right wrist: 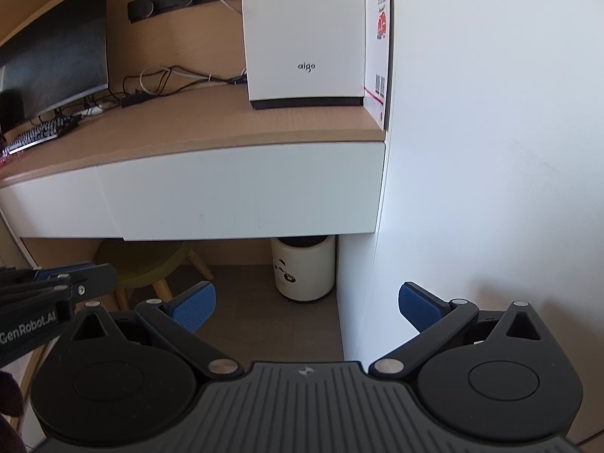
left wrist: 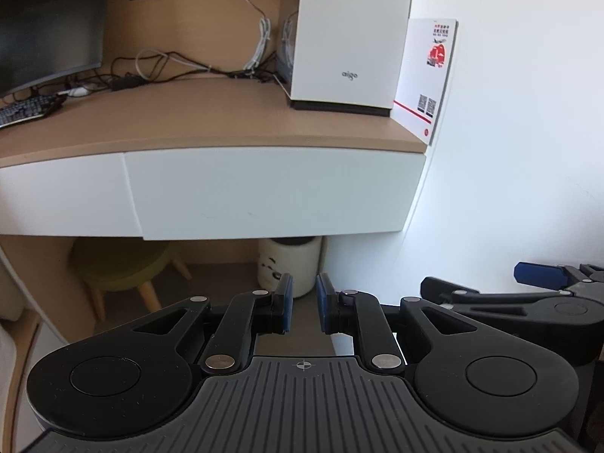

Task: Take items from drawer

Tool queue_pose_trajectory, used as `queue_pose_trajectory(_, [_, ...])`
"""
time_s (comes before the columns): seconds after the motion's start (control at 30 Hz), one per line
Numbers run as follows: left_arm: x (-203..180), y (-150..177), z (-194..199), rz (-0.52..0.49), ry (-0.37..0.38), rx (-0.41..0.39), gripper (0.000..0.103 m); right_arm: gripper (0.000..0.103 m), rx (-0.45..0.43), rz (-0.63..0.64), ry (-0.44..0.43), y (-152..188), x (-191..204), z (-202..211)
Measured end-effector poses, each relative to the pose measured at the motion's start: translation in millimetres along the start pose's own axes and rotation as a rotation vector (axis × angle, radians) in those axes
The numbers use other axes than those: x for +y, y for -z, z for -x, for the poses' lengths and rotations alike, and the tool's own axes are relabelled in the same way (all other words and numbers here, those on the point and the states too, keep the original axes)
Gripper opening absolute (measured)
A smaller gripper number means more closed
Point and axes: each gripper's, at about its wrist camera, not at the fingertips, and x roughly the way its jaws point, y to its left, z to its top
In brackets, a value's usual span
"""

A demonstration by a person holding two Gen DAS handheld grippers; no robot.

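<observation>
Two white drawer fronts sit side by side under the wooden desk top; the wider right drawer point(left wrist: 271, 192) point(right wrist: 245, 192) is closed, so nothing inside it shows. My left gripper point(left wrist: 304, 304) hangs in front of and below it, blue pads nearly together with nothing between them. My right gripper point(right wrist: 307, 307) is level with it on the right, its blue pads spread wide and bare. Each gripper shows at the edge of the other's view: the right gripper point(left wrist: 487, 281) and the left gripper point(right wrist: 75, 279). Neither touches the drawer.
On the desk point(left wrist: 211, 120) stand a white "aigo" case point(left wrist: 351, 37), a red-and-white card point(left wrist: 426, 75) against the wall, a monitor point(left wrist: 49, 26), a keyboard point(left wrist: 26, 109) and tangled cables. Under the desk are a green stool point(left wrist: 120, 264) and a white bin point(left wrist: 290, 264). A white wall point(right wrist: 490, 151) closes the right side.
</observation>
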Motion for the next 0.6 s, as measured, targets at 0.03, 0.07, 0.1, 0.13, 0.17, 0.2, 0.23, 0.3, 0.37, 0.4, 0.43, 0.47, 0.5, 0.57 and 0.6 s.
queue_pose_trajectory(0.03, [0,0,-2,0.000,0.007,0.003,0.016,0.103,0.004,0.004,0.004,1,1,-1])
queue_pose_trajectory(0.07, [0,-1,-4,0.001,0.014,0.006,0.016,0.103,0.009,0.004,0.007,1,1,-3])
queue_pose_trajectory(0.1, [1,-2,-6,0.001,0.019,0.009,0.016,0.103,0.012,0.001,0.008,0,1,-4])
queue_pose_trajectory(0.13, [1,-3,-9,-0.001,0.023,0.014,0.016,0.103,0.013,-0.003,0.007,0,1,-5])
queue_pose_trajectory(0.17, [2,-4,-11,-0.003,0.026,0.019,0.016,0.103,0.015,-0.004,0.007,-1,1,-7])
queue_pose_trajectory(0.2, [3,-4,-12,-0.004,0.026,0.024,0.016,0.103,0.017,-0.002,0.011,-2,2,-9])
queue_pose_trajectory(0.23, [4,-5,-14,-0.003,0.025,0.029,0.016,0.103,0.018,0.000,0.013,-3,3,-11])
queue_pose_trajectory(0.3, [9,-9,-17,0.007,0.026,0.032,0.016,0.103,0.020,0.000,0.011,-6,6,-14])
queue_pose_trajectory(0.37, [14,-12,-21,0.013,0.027,0.042,0.016,0.103,0.019,0.001,0.003,-10,10,-18])
queue_pose_trajectory(0.4, [18,-14,-24,0.022,0.035,0.056,0.016,0.103,0.017,0.002,0.003,-11,12,-20])
queue_pose_trajectory(0.43, [22,-17,-27,0.034,0.045,0.072,0.016,0.103,0.016,0.001,0.001,-13,14,-22])
queue_pose_trajectory(0.47, [27,-19,-30,0.047,0.051,0.088,0.016,0.103,0.016,-0.001,-0.004,-16,15,-24])
queue_pose_trajectory(0.5, [32,-20,-32,0.055,0.048,0.095,0.016,0.103,0.015,-0.006,-0.009,-18,17,-27])
queue_pose_trajectory(0.57, [40,-24,-34,0.066,0.021,0.097,0.016,0.103,0.009,-0.017,-0.013,-23,20,-30])
queue_pose_trajectory(0.6, [45,-26,-35,0.071,0.014,0.096,0.016,0.103,0.006,-0.019,-0.013,-25,22,-32])
